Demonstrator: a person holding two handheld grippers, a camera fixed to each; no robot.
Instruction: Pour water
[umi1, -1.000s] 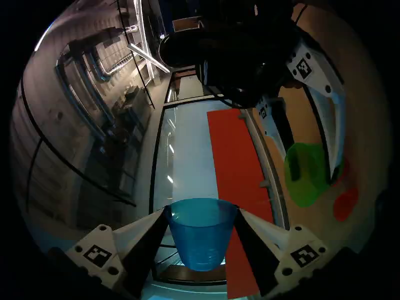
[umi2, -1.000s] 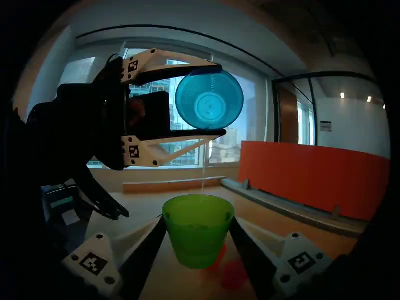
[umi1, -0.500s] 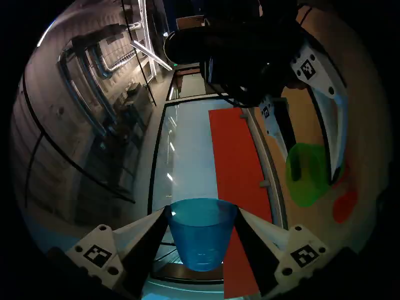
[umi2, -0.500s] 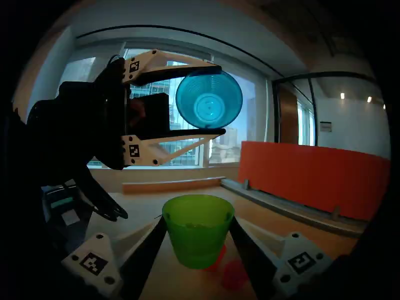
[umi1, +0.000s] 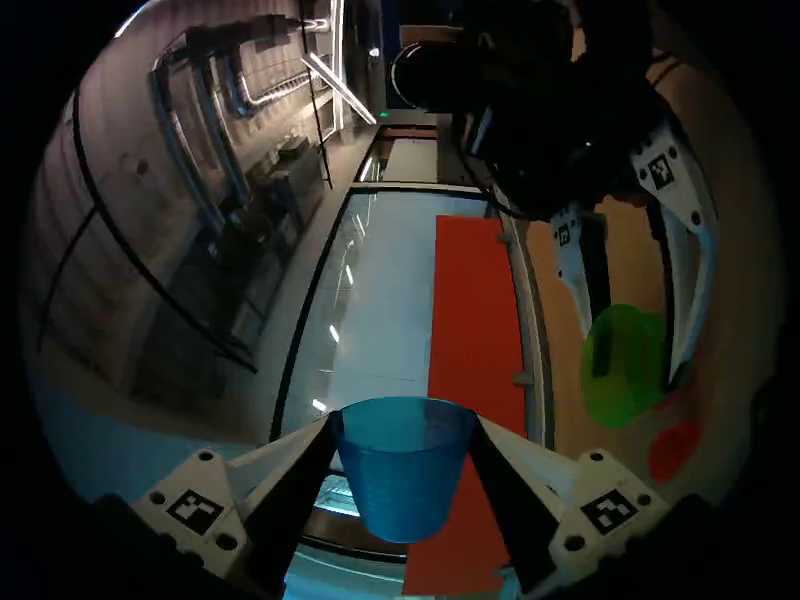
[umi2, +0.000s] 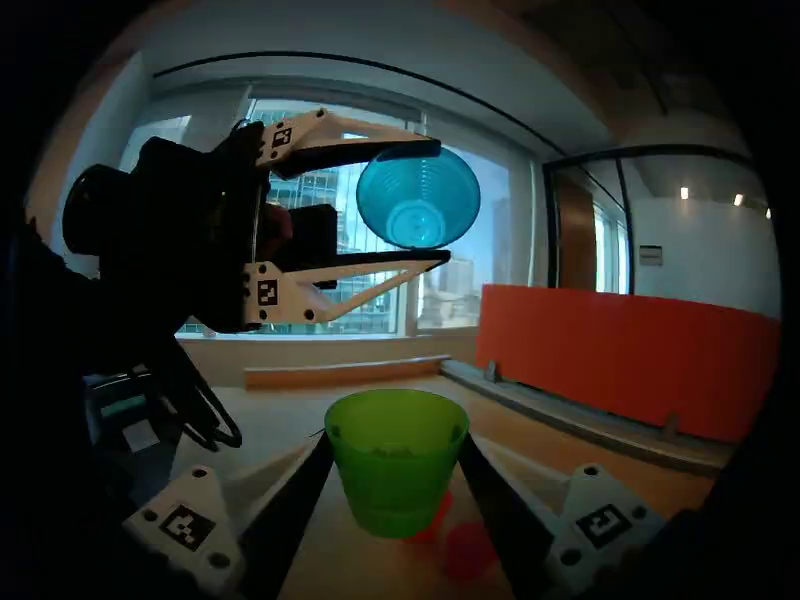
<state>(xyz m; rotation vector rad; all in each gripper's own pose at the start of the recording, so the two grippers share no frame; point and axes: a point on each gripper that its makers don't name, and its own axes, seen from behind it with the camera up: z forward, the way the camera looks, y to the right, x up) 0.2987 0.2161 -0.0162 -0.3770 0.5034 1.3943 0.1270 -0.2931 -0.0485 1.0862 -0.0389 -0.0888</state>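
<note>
Left gripper view: the left gripper is clamping a blue cup between both fingers at 6 o'clock, the cup's rim pointing away from the camera. At 3 o'clock the right gripper, held by a dark-gloved hand, is gripping a green cup over the tan table, with a red patch just beside it (too blurred to identify). An orange panel is running up the middle.

Right gripper view: the right gripper is pinching the green cup upright at 6 o'clock, just above the table. At 12 o'clock the blue cup is lying tipped on its side, mouth facing the camera, pressed between the fingers of the left gripper reaching in from 10 o'clock against the window. The orange panel is standing at 3 o'clock.
</note>
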